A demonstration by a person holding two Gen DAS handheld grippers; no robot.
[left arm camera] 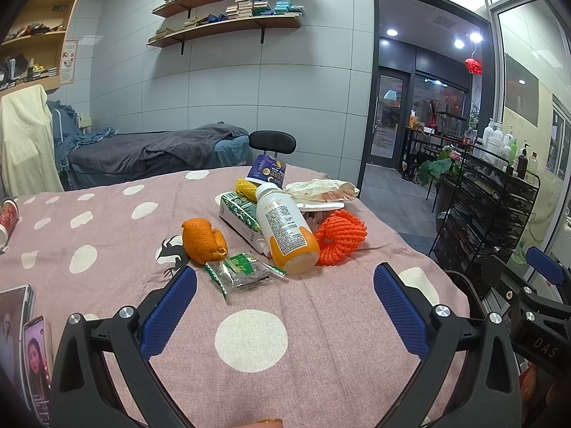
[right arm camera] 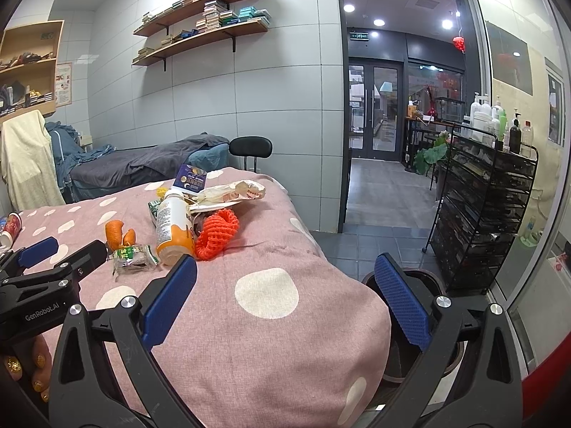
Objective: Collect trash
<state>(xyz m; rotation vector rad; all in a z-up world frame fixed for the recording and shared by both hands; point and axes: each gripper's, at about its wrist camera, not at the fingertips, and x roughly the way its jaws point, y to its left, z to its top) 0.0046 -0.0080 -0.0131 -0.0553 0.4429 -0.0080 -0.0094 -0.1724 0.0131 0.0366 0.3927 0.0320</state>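
Both grippers hang with fingers spread wide and nothing in them: the left gripper [left arm camera: 285,297] low over the pink spotted cloth [left arm camera: 321,321], the right gripper [right arm camera: 285,297] off the table's corner, above a dark round bin [right arm camera: 428,278] on the floor. Nearest the left gripper, just ahead of its fingers, lies a crinkly green snack wrapper [left arm camera: 238,271]; it looks feather-light and slippery, best pinched flat across its middle. Just beyond sits an orange peel [left arm camera: 202,240], soft and likely to tear, so a gentle squeeze across the hump would suit. To its right the white-and-orange bottle [left arm camera: 288,230] lies on its side, stiff, smooth and prone to roll; take it across the body. Touching it is the orange foam net [left arm camera: 340,237], springy and easy anywhere. Behind are a green carton [left arm camera: 238,214], a crumpled paper bag [left arm camera: 321,190] and a purple cup [left arm camera: 268,170].
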